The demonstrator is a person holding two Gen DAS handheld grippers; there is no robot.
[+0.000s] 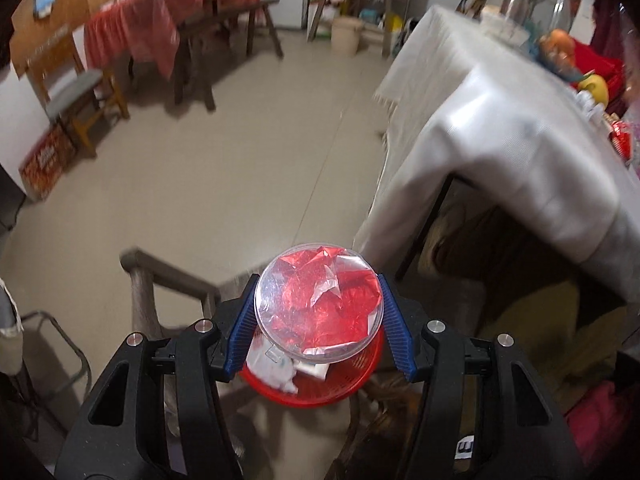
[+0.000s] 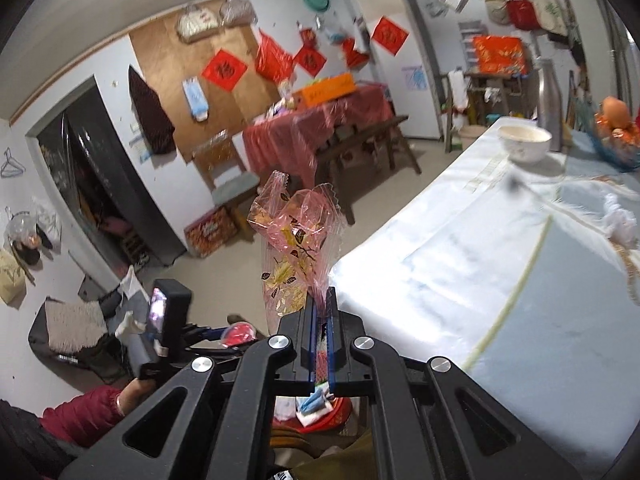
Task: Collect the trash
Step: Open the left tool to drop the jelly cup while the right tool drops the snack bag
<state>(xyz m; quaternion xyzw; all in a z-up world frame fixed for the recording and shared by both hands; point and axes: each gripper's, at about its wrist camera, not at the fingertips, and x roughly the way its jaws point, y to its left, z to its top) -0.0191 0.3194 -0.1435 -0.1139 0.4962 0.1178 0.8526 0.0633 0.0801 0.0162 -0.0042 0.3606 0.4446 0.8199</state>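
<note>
Left claw (image 1: 320,312) grips a clear round container (image 1: 318,304) of red foil above the red basket (image 1: 320,390); right claw (image 2: 321,312) clamps a pink cellophane wrapper (image 2: 296,236). White-clothed table (image 1: 500,128), beige floor (image 1: 240,140).

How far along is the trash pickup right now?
Done: the red bin already holds white scraps. In hand: the left tool carries a clear cup of red foil right over the bin; the right tool pinches a pink wrapper. Left: drop both, then the crumpled tissue on the table.
</note>
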